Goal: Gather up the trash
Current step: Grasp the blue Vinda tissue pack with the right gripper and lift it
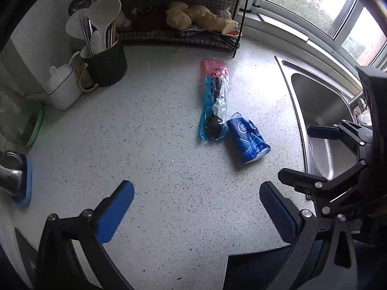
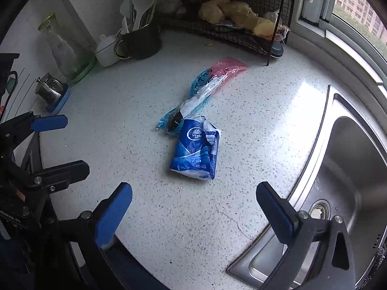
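Two pieces of trash lie on the speckled white counter [image 1: 145, 145]. A blue Vinda tissue wrapper [image 1: 248, 142] [image 2: 196, 152] lies crumpled next to a long blue, clear and pink plastic wrapper [image 1: 214, 101] [image 2: 205, 89]; their ends touch. My left gripper [image 1: 197, 192] is open and empty, above the counter short of the trash. My right gripper [image 2: 194, 193] is open and empty, just short of the tissue wrapper. The right gripper also shows in the left wrist view [image 1: 302, 154], over the sink edge. The left gripper shows at the left of the right wrist view [image 2: 75, 145].
A steel sink [image 1: 321, 111] [image 2: 350, 169] lies to the right. A black wire rack [image 1: 183, 33] with ginger stands at the back. A dark utensil holder [image 1: 106, 65], a white pot [image 1: 63, 84], a glass jar [image 2: 63, 48] and a metal strainer [image 2: 48, 89] line the left wall.
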`<state>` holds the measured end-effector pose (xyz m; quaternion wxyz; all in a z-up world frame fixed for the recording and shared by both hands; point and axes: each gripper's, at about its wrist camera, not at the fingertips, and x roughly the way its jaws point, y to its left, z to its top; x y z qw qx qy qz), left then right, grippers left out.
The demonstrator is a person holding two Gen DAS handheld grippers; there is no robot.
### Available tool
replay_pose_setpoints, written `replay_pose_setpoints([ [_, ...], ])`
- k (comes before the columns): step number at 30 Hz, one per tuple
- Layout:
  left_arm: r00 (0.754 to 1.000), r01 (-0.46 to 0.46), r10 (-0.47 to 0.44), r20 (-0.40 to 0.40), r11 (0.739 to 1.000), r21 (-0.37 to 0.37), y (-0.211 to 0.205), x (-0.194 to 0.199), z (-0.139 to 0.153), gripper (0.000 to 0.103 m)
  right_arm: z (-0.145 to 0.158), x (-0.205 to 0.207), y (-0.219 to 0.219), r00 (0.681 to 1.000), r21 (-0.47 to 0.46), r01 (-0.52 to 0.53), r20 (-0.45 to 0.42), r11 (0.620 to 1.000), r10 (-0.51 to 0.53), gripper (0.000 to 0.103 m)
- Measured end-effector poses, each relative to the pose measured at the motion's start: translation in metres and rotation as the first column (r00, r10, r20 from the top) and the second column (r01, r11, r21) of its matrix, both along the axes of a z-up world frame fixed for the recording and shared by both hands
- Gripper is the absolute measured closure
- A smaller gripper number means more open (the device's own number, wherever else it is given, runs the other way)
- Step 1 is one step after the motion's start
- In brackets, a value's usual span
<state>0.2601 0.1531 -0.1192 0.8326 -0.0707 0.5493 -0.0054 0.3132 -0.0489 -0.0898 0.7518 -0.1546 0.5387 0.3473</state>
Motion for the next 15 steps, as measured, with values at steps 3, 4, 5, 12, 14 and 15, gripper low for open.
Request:
replay_pose_setpoints([
  [3,1.000,0.015,-0.015,-0.016,1.000,-0.013,0.012,0.007,-0.006,0.000,-0.009,0.009,0.011,1.000,-0.014,-0.001,-0.031,1.000,0.001,0.001],
  [4,1.000,0.016,-0.016,-0.021,1.000,-0.017,0.015,0.009,-0.008,0.000,-0.012,0.011,0.015,0.999,-0.019,-0.003,-0.043,1.000,0.002,0.001],
  [5,1.000,0.015,-0.015,-0.026,1.000,-0.022,0.019,0.011,-0.011,0.000,-0.015,0.013,0.019,0.998,-0.024,-0.005,-0.056,1.000,0.004,0.001],
  [12,0.998,0.000,-0.003,-0.068,0.999,-0.048,0.039,0.022,-0.030,0.000,-0.035,0.023,0.042,0.997,-0.097,-0.016,-0.082,0.995,0.008,0.001],
  [14,0.998,0.009,-0.013,-0.067,0.998,-0.055,0.040,0.024,-0.033,0.000,-0.038,0.025,0.047,0.997,-0.119,-0.015,-0.081,0.993,0.005,0.001],
  [15,0.997,0.012,-0.016,-0.069,0.998,-0.054,0.040,0.025,-0.035,0.000,-0.041,0.027,0.049,0.997,-0.128,-0.015,-0.083,0.992,0.005,0.001],
])
